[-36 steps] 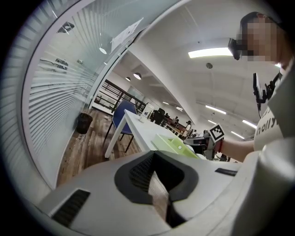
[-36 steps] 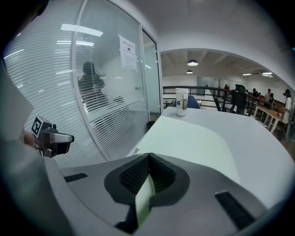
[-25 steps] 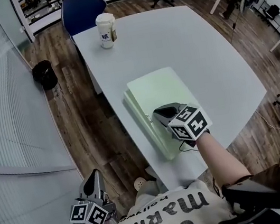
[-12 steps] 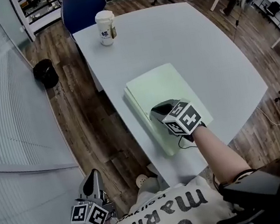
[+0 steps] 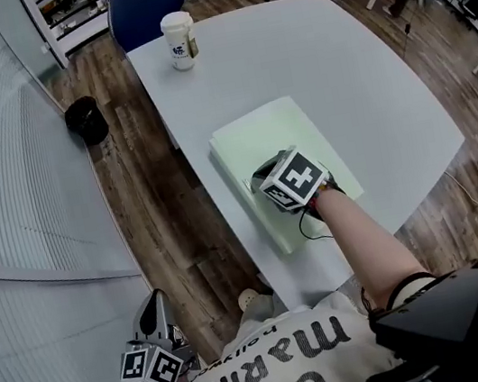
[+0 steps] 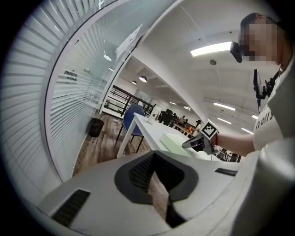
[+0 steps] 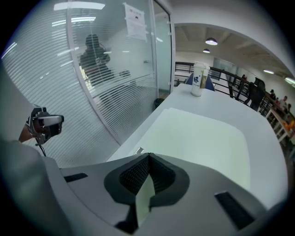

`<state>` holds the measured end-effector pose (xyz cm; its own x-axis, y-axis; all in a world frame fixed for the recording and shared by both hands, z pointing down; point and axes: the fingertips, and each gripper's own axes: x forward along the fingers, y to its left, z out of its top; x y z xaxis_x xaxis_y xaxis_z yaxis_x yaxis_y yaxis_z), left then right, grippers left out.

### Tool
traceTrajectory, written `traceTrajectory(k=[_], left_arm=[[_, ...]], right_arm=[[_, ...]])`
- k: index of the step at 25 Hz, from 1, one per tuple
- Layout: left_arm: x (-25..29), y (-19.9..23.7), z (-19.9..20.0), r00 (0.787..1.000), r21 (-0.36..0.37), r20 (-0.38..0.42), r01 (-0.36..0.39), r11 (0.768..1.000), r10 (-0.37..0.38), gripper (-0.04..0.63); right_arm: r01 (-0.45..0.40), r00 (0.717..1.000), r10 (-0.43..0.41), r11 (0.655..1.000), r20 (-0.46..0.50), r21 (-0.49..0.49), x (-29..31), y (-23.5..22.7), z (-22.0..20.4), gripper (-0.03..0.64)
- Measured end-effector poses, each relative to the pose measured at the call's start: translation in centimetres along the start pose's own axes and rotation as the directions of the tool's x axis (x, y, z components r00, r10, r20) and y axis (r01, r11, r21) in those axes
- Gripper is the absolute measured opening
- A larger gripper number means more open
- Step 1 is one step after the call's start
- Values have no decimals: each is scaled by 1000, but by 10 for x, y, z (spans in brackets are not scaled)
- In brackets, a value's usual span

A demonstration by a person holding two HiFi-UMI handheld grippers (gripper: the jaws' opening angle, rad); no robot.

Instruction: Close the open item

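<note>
Newbie: Folder [image 5: 271, 139] in the head view. Where's it sitting, and which gripper is closer?

Regular: It's pale green and lies flat on the near end of the table [image 5: 356, 73]. Its long side runs along the table's left edge toward the cup [image 5: 179, 40] at the far end. The right gripper [image 5: 260, 176] is over that same near end, right on top of the cover, tips pointing at the left edge. The left gripper [image 5: 155, 301] hangs off the table, low and to its left, so the right one's way nearer.

Newbie: Left gripper view?

Regular: Jaws pressed together, nothing in them. The table's well ahead, up and to the right.

Newbie: And the right gripper view?

Regular: Jaws closed up too, and empty. The cover spreads underneath and ahead of the tips, lengthwise toward the cup. There's a little metal clip [image 7: 138, 150] by the table's left edge, just past the tips. The cover looks down or nearly so to me, but I can't tell if there's a gap. My guess is a downward press finishes it.
</note>
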<state>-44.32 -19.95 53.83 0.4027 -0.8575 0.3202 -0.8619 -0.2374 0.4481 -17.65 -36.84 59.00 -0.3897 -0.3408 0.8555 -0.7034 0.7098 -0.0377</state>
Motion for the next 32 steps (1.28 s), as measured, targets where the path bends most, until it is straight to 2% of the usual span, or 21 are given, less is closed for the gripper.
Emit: traceTrajectory(k=[4, 10, 13, 17, 20, 23, 26, 29, 32], left_arm=[[1, -8, 1, 1000, 11, 11, -4, 1000, 3, 0], [-1, -23, 5, 999, -2, 36, -30, 1000, 30, 0], [-5, -27, 11, 996, -12, 65, -67, 998, 68, 0], [-21, -40, 14, 984, -23, 115, -132, 991, 134, 0], [-33, -59, 11, 974, -30, 142, -174, 984, 176, 0], [-41, -80, 7, 963, -38, 174, -201, 979, 205, 0], [-53, -102, 1, 950, -38, 197, -238, 971, 241, 0], [-72, -122, -10, 930, -58, 223, -287, 956, 292, 0], [-99, -138, -31, 899, -108, 240, -351, 930, 367, 0]], right_arm=[[-4, 988, -2, 999, -156, -39, 7, -1, 1, -3], [-66, 930, -10, 979, -368, -194, 22, 6, 6, -3], [-111, 909, 16, 972, -416, -205, 21, 2, 3, -3], [-163, 901, 45, 956, -431, -242, 22, 4, 2, -2], [-178, 907, 46, 943, -418, -281, 22, 6, 4, -2], [-161, 931, 46, 942, -361, -295, 24, 3, 2, -2], [-156, 965, 77, 936, -249, -315, 29, 8, 5, -2], [-142, 987, 112, 939, -114, -314, 21, 11, 12, -2], [-136, 990, 137, 965, -11, -224, 17, 10, 11, -2]])
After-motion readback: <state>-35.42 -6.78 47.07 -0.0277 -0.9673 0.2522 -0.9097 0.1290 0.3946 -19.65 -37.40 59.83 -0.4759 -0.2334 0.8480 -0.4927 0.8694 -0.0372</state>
